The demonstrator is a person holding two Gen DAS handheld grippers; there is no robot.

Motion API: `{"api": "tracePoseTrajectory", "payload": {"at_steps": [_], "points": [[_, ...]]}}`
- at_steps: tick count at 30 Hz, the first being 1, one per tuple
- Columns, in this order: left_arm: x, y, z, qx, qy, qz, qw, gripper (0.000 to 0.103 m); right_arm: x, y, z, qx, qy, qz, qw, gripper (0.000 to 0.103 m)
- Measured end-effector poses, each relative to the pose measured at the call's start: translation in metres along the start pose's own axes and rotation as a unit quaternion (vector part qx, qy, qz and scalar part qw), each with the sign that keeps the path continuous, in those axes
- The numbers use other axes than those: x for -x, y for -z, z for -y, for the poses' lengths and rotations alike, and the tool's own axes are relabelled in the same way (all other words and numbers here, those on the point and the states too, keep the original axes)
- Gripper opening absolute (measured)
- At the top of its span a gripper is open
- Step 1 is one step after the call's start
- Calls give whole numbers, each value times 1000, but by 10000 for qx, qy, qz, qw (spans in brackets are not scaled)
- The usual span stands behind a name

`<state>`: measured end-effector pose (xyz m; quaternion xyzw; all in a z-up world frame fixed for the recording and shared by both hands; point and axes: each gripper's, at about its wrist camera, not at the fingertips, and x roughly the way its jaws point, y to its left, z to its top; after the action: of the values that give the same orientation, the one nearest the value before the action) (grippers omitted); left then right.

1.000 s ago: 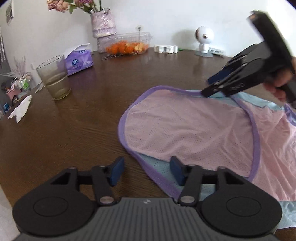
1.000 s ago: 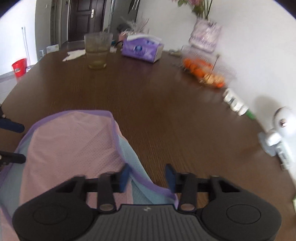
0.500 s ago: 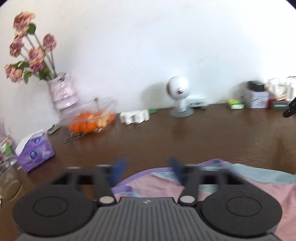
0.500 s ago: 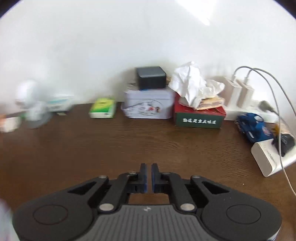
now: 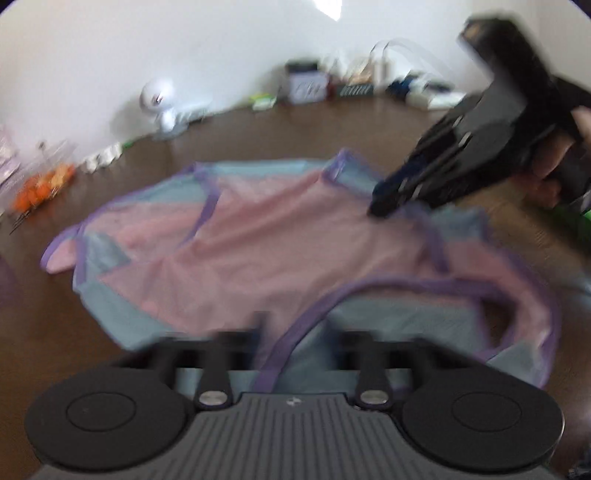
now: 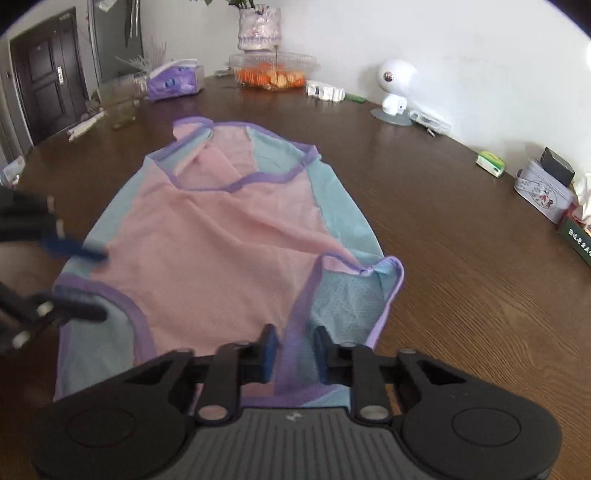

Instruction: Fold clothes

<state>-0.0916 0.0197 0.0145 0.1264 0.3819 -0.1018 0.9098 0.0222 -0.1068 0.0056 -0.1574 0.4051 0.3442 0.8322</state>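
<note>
A pink and light-blue mesh vest [image 6: 218,240] with purple trim lies spread on the brown table [image 6: 461,258]; it also shows in the left wrist view [image 5: 266,254]. My right gripper [image 6: 293,349] is open, its fingers either side of a purple-trimmed armhole edge near me. It appears in the left wrist view [image 5: 384,206] at the vest's far right edge. My left gripper [image 5: 299,332] is open over a purple-trimmed edge, blurred by motion. In the right wrist view it [image 6: 92,284] sits at the vest's left edge.
Along the wall stand a white camera [image 6: 393,88], a plastic box of oranges [image 6: 271,72], a vase [image 6: 258,29], a purple tissue pack [image 6: 173,79], a glass [image 6: 122,105], a tin box [image 6: 543,194] and a green box [image 6: 489,162].
Both grippers swung away to face the wall, then came back down to the vest's near edges. The right gripper was shut half a second ago and is now open.
</note>
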Motion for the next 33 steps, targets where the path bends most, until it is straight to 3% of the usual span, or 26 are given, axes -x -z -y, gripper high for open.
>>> {"api": "tracePoseTrajectory", "payload": {"at_steps": [1, 3, 5, 6, 7, 8, 9, 10, 11, 13, 14, 16, 18, 20, 21, 22, 24, 26, 27, 28, 29, 30, 31, 32, 33], "points": [[-2, 0, -5, 16, -165, 88, 9998, 3, 0, -2, 1, -24, -84, 37, 10000, 2], [-9, -2, -26, 206, -618, 208, 9977, 3, 5, -7, 1, -149, 173, 402, 9989, 2], [-17, -10, -58, 856, -1168, 297, 9890, 4, 9, -16, 17, -860, 429, 842, 9918, 0], [-20, -16, -67, 1060, -1460, 255, 9833, 11, 11, -20, 24, -1150, 609, 1053, 9859, 1], [-15, -20, -70, 1123, -1545, 305, 9811, 24, 13, -21, 29, -1191, 872, 1185, 9819, 10], [-5, -22, -68, 1130, -1426, 496, 9821, 35, 16, -20, 31, -1110, 825, 1143, 9838, 18], [9, -22, -62, 1101, -1180, 751, 9840, 59, 21, -18, 33, -1028, 680, 1113, 9861, 23], [23, -20, -54, 987, -812, 908, 9876, 70, 32, -11, 31, -941, 214, 1126, 9889, 30], [34, -16, -45, 804, -383, 921, 9918, 71, 43, -3, 28, -781, -208, 1140, 9902, 37], [48, -6, -26, 410, 490, 826, 9945, 70, 58, 15, 6, 5, -689, 1162, 9908, 41], [51, 0, -17, 222, 865, 724, 9934, 70, 57, 22, -8, 411, -639, 1096, 9911, 42], [48, 7, 4, -106, 1224, 482, 9912, 70, 53, 34, -36, 1183, -540, 950, 9870, 39], [40, 12, 21, -316, 1141, 299, 9925, 70, 37, 37, -48, 1495, -453, 698, 9852, 30], [27, 15, 25, -251, 918, 119, 9954, 62, 25, 35, -49, 1473, -317, 556, 9870, 4], [21, 19, 21, -98, 900, 76, 9959, 30, 24, 34, -47, 1359, -266, 591, 9886, 2], [18, 20, 13, 157, 870, 65, 9961, 7, 28, 33, -44, 1190, -240, 661, 9904, 1], [22, 18, -9, 772, 789, 221, 9936, 5, 42, 32, -38, 854, -154, 887, 9923, 0], [28, 17, -41, 1700, 660, 617, 9813, 5, 56, 31, -35, 515, -56, 1083, 9928, 0], [27, 18, -58, 2239, 593, 712, 9702, 10, 63, 31, -34, 345, -32, 1163, 9926, 0], [25, 19, -71, 2688, 409, 655, 9601, 23, 67, 30, -34, 174, -3, 1206, 9925, 0], [24, 19, -77, 2893, 100, 542, 9556, 30, 65, 27, -35, -1, 43, 1129, 9936, 0], [28, 16, -74, 2821, -98, 555, 9577, 37, 63, 24, -36, -177, 89, 1052, 9943, 0], [33, 14, -64, 2589, -62, 652, 9637, 44, 60, 21, -37, -327, 120, 984, 9945, 0], [38, 12, -51, 2299, 110, 734, 9704, 50, 55, 17, -39, -396, 101, 949, 9947, 0], [42, 10, -38, 2007, 282, 815, 9758, 66, 51, 14, -41, -447, 88, 921, 9947, 0]]}}
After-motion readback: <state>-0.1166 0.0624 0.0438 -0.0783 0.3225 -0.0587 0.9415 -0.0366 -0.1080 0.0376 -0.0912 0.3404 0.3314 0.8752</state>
